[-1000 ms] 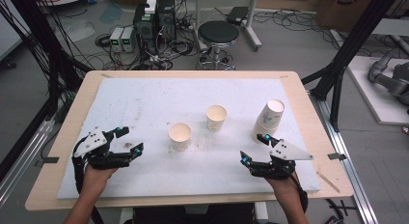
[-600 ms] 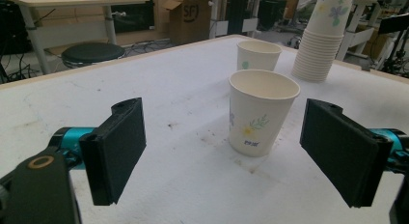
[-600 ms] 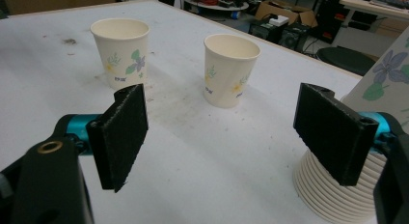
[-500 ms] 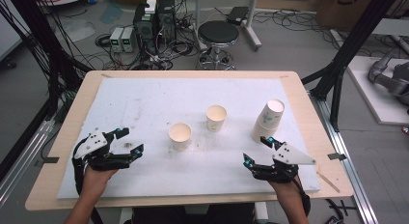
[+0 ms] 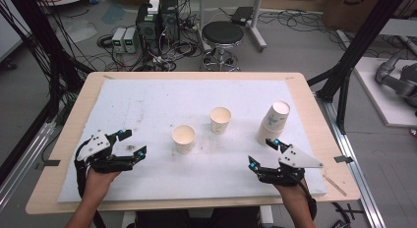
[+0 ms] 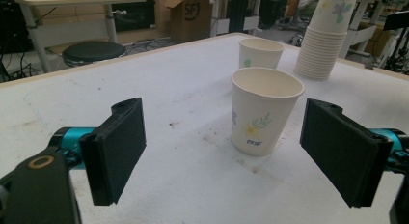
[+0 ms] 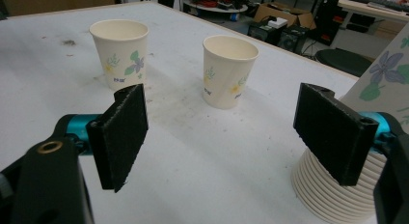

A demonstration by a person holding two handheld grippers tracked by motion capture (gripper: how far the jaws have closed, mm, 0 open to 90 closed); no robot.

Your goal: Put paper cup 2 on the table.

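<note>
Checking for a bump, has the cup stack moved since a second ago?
No. The stack stands at the same spot near the mat's right edge, beside the two cups.

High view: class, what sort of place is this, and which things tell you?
Probably a lab or workshop: a table ringed by black frame struts, boxed electronics and loose cables on the floor.

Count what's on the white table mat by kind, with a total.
Single paper cups: 2, the near cup and the far cup
Stacks of paper cups: 1, the cup stack
Hand-held claws: 2, left claw and right claw
Total: 5
</note>
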